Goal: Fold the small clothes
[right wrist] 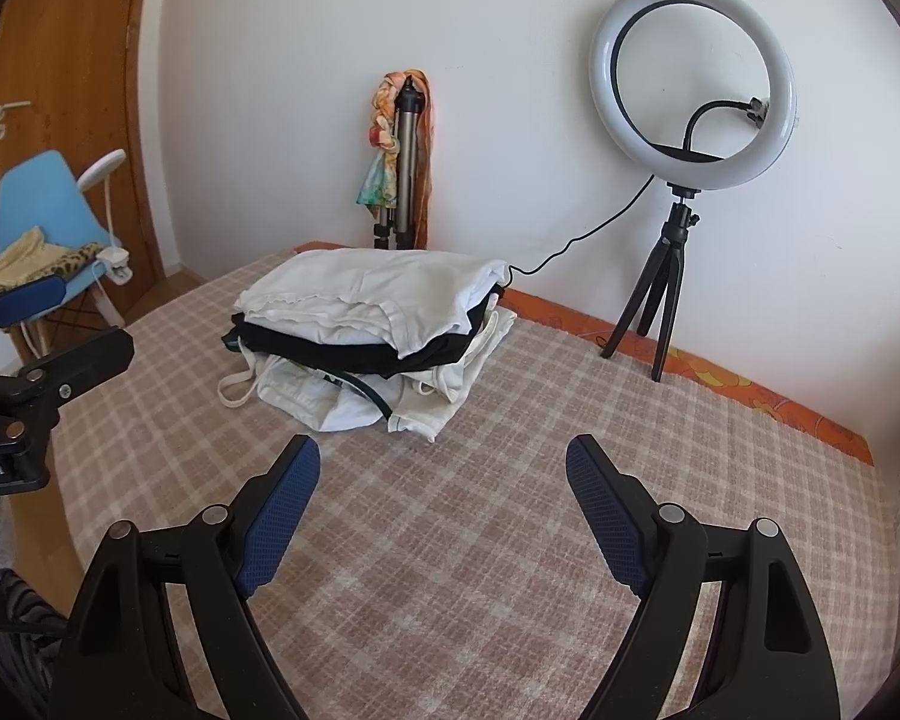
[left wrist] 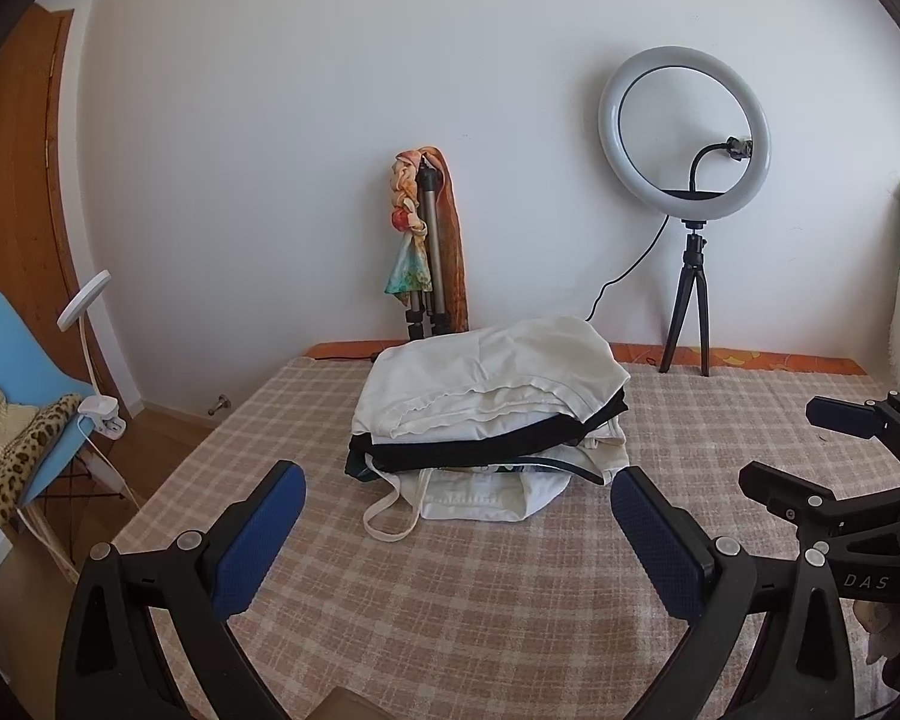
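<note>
Blue plastic chair [left wrist: 27, 336] draped with leopard-print cloth is being noted at 9 o'clock. Left gripper [left wrist: 457, 486] is being held with both blue-padded fingers [left wrist: 258, 534] spread wide, nothing grasped. Stack of small clothes, white cotton over black [left wrist: 486, 408], is being seen at 12 o'clock from those fingers, resting on the beige checked bedspread [left wrist: 450, 612], near but apart. Its long axis is lying roughly 9-to-3 across the gap. Right gripper [right wrist: 443, 450] is likewise being held released; the stack is sitting at 11 o'clock from it. Left is being judged better aligned. White ring light on black tripod [right wrist: 693, 84] is standing at 1 o'clock.
</note>
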Available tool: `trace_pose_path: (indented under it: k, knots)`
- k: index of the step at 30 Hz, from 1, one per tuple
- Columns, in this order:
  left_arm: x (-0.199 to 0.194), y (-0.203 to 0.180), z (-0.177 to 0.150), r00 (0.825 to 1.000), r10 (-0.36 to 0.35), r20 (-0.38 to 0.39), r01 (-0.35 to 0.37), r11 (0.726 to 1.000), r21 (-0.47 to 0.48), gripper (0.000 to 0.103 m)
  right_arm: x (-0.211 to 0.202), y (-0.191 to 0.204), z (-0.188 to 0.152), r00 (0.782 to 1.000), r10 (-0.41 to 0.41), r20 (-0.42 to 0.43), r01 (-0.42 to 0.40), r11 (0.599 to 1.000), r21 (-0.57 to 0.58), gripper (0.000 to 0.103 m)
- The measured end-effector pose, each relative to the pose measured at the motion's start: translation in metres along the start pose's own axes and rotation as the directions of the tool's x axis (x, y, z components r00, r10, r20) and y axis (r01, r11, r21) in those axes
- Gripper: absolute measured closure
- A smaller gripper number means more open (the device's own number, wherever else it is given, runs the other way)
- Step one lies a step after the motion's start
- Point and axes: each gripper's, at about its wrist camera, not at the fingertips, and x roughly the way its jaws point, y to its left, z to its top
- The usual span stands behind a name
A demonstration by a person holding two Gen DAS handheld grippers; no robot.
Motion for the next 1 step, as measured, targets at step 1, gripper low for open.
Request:
trace_pose_path:
  k: [1]
  knots:
    - [0.0006,0.0013,0.0002,1.000,0.001,0.001,-0.001,1.000,-0.001,0.000,0.0005,0.0012,0.0003,1.000,0.000,0.000,0.000,1.000,-0.001,0.019]
